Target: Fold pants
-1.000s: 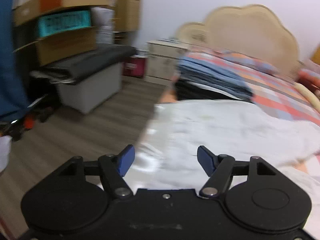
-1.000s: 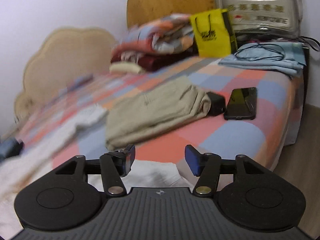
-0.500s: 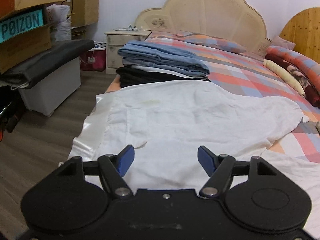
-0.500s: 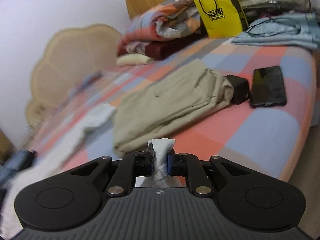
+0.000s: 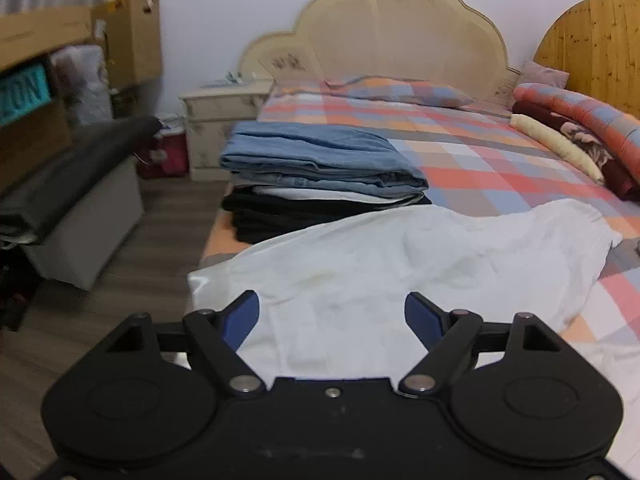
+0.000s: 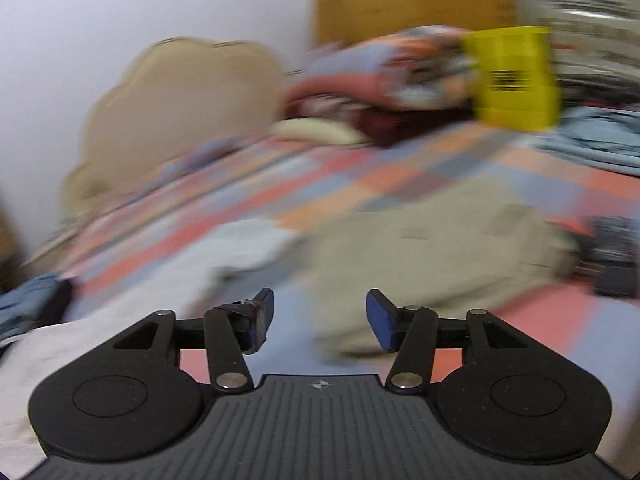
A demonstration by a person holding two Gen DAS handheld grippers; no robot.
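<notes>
White pants (image 5: 400, 264) lie spread across the near part of the checked bed, rumpled. My left gripper (image 5: 332, 318) is open and empty, hovering over their near left part. In the blurred right wrist view the white pants (image 6: 100, 340) show at the lower left. My right gripper (image 6: 318, 314) is open and empty above the bedspread, between the white pants and beige folded pants (image 6: 440, 272).
A stack of folded blue and black clothes (image 5: 320, 176) sits at the bed's left edge. A rolled quilt (image 5: 580, 128) lies at the right. A yellow bag (image 6: 516, 80) and a black pouch (image 6: 616, 260) are on the bed. Boxes (image 5: 60, 80) and a nightstand (image 5: 224, 120) stand left.
My right gripper was shut on a fold of white cloth half a second ago; now it is open and the cloth is gone from it. The left gripper moved nearer the stack.
</notes>
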